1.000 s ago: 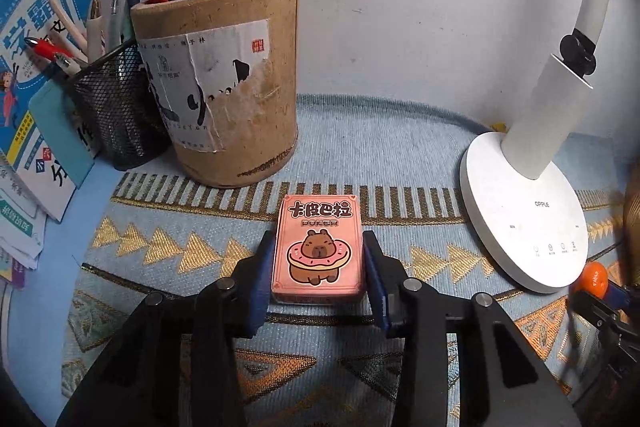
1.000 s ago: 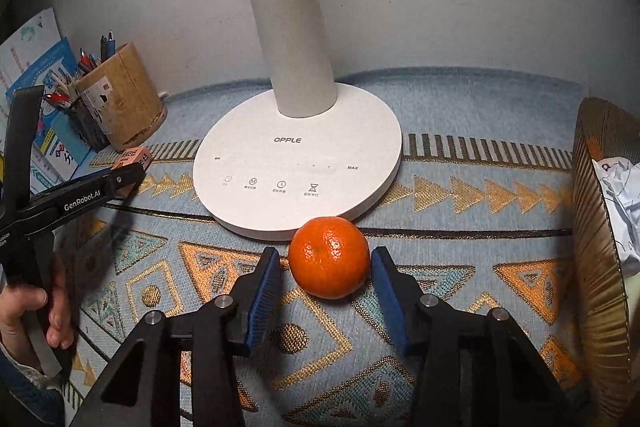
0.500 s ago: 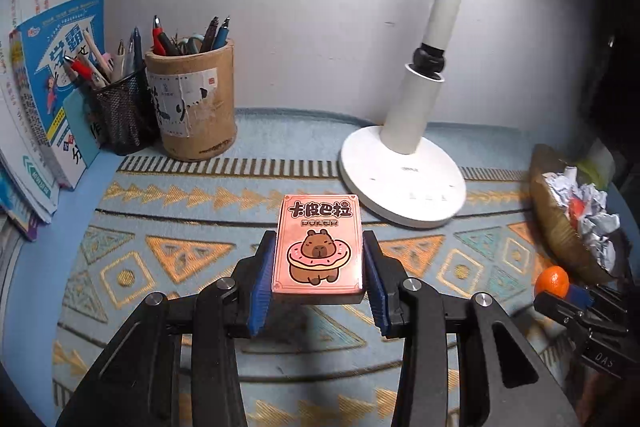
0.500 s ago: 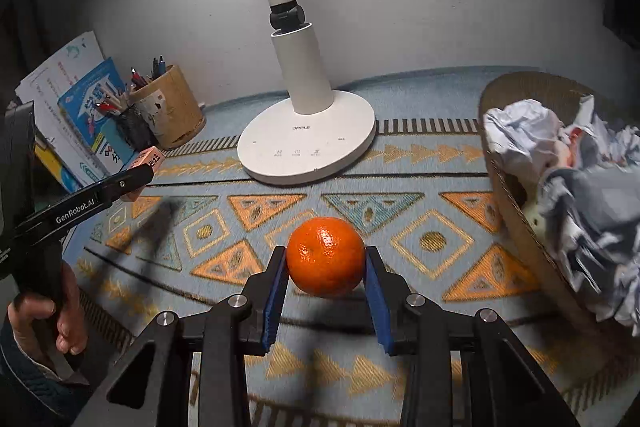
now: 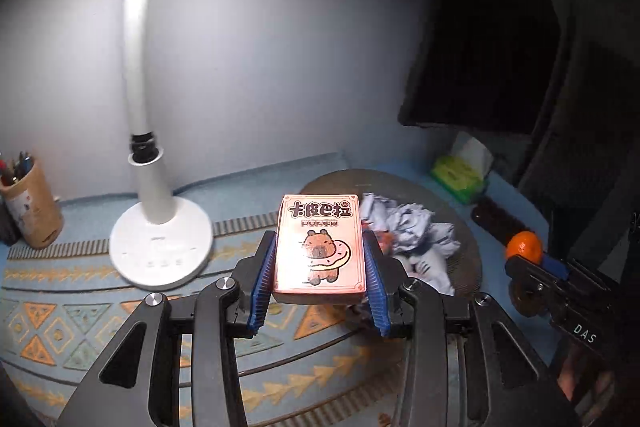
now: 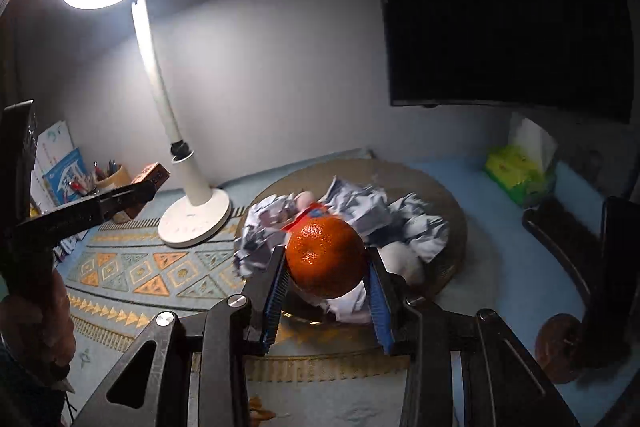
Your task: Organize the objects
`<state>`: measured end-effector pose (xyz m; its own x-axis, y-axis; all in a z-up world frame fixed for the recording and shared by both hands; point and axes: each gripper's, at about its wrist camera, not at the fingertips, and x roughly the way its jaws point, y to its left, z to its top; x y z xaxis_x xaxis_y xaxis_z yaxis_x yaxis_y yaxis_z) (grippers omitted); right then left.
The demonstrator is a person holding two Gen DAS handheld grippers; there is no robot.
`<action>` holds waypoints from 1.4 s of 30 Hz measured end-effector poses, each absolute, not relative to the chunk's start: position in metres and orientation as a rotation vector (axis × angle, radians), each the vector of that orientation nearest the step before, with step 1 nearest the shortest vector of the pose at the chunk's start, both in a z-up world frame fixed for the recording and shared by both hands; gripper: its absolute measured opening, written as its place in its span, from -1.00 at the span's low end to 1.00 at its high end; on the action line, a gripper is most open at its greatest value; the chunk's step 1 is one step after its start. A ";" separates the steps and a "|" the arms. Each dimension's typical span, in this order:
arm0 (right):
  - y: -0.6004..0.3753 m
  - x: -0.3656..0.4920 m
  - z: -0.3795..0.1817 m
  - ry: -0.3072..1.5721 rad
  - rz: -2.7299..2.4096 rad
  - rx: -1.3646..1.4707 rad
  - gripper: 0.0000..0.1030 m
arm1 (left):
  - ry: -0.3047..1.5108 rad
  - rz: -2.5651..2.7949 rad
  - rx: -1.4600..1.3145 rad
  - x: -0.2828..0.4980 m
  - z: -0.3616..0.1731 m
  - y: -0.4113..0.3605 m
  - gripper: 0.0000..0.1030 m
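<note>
My left gripper [image 5: 320,263] is shut on a pink playing-card box [image 5: 320,247] with a capybara picture, held in the air over the near edge of a round woven basket [image 5: 464,223]. My right gripper [image 6: 325,269] is shut on an orange [image 6: 325,257], also lifted, in front of the same basket [image 6: 452,223]. The basket holds crumpled paper [image 6: 360,211]. In the left wrist view the orange [image 5: 524,246] and the right gripper [image 5: 532,259] show at the right edge. In the right wrist view the card box [image 6: 152,174] shows at the far left in the left gripper [image 6: 150,181].
A white desk lamp [image 5: 160,247], lit, stands left of the basket on a patterned mat [image 5: 80,315]. A brown pen holder [image 5: 30,205] is at far left. A green tissue pack [image 6: 516,173] lies behind the basket. A dark screen [image 6: 500,7] hangs above. A hand [image 6: 40,331] holds the left gripper.
Both grippers rose and swung right with their loads, from the mat near the lamp and pen holder to the basket. The basket now fills the middle of both views.
</note>
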<state>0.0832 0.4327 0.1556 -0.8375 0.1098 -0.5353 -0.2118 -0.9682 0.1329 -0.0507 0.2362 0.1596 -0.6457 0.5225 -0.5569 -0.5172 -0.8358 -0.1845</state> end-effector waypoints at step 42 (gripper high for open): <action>0.266 0.041 0.084 0.337 3.040 -1.208 0.27 | -0.179 2.894 -1.014 0.047 0.091 -0.008 0.99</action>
